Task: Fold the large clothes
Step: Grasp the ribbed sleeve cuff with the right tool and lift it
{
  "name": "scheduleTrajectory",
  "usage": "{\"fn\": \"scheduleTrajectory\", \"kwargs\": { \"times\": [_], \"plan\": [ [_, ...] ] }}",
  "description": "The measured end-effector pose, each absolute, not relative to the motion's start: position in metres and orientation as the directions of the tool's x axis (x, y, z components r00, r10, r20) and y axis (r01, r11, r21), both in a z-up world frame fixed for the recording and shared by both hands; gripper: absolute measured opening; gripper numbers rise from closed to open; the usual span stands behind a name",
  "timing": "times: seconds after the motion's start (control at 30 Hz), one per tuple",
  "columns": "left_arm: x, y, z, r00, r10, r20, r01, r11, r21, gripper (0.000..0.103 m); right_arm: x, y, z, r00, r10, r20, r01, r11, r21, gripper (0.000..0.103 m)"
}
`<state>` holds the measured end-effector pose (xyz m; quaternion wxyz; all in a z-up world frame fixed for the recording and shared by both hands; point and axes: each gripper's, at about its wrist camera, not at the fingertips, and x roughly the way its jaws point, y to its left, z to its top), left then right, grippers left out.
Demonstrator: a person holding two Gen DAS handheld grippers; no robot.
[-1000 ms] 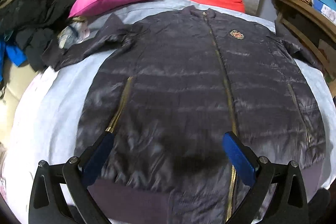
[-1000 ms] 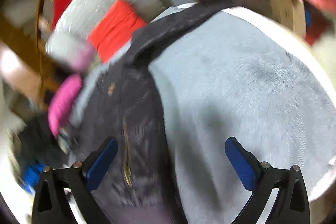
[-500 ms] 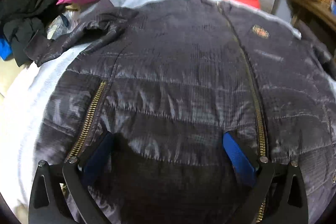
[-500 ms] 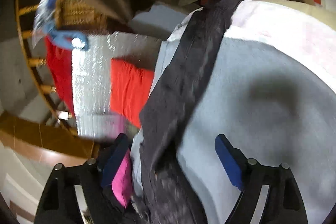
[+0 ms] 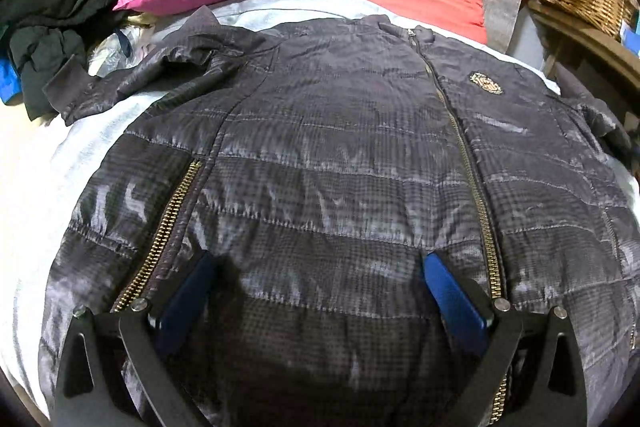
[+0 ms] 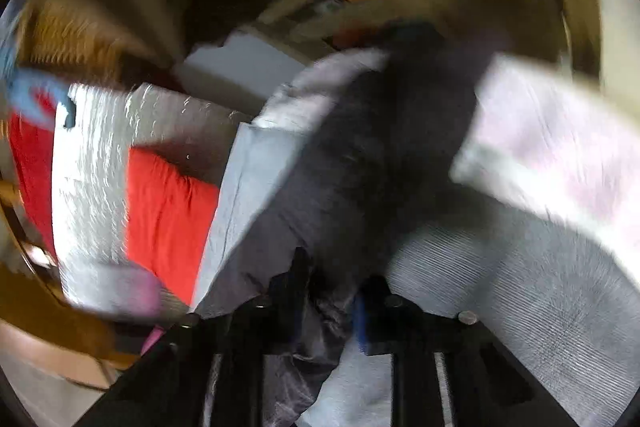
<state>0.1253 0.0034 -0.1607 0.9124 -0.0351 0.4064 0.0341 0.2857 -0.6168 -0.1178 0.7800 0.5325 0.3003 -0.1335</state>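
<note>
left wrist view: the left tongs (image 5: 316, 287) hang spread wide and empty just above the lower front of the dark grey quilted puffer jacket (image 5: 340, 163), which lies zipped and face up on the pale blue bed sheet (image 5: 80, 147), its brass centre zip (image 5: 476, 195) just right of the tongs. in the blurred right wrist view the right tongs (image 6: 328, 303) look nearly closed on the jacket's sleeve (image 6: 340, 187). the shell likely handles light, soft and slippery, so pinch seams or cuffs.
</note>
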Motion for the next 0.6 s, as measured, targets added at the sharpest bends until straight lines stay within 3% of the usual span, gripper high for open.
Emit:
{"fn": "scheduleTrajectory", "kwargs": {
  "times": [0.17,0.3,0.4,0.47,0.53,0.57,0.6],
  "plan": [
    [0.125,0.006,-0.16,0.676,0.012,-0.737,-0.085,0.994,-0.061,0.103,0.325,-0.532,0.008,0.808,0.016,-0.589,0.384,0.745,0.546,0.011],
    [0.126,0.007,-0.16,0.679,0.002,-0.734,-0.083,0.994,-0.074,0.103,0.339,-0.396,0.081,0.855,0.084,-0.512,0.108,0.937,0.333,0.011],
    [0.126,0.007,-0.159,0.681,-0.003,-0.733,-0.082,0.993,-0.081,0.103,0.329,-0.273,0.081,0.842,0.165,-0.514,-0.126,0.986,0.109,0.011],
    [0.126,0.008,-0.159,0.681,-0.006,-0.732,-0.081,0.993,-0.083,0.103,0.323,-0.206,0.049,0.777,0.23,-0.586,-0.273,0.962,0.015,0.014],
    [0.125,0.008,-0.159,0.682,-0.008,-0.731,-0.08,0.993,-0.085,0.103,0.319,-0.152,-0.004,0.673,0.243,-0.699,-0.382,0.923,-0.048,0.022],
    [0.125,0.009,-0.159,0.683,-0.01,-0.73,-0.079,0.993,-0.087,0.103,0.318,-0.134,-0.035,0.606,0.246,-0.757,-0.418,0.908,-0.04,0.038],
    [0.125,0.009,-0.159,0.684,-0.013,-0.73,-0.078,0.993,-0.091,0.103,0.316,-0.122,-0.065,0.542,0.246,-0.804,-0.438,0.899,-0.02,0.071]
  ]
}}
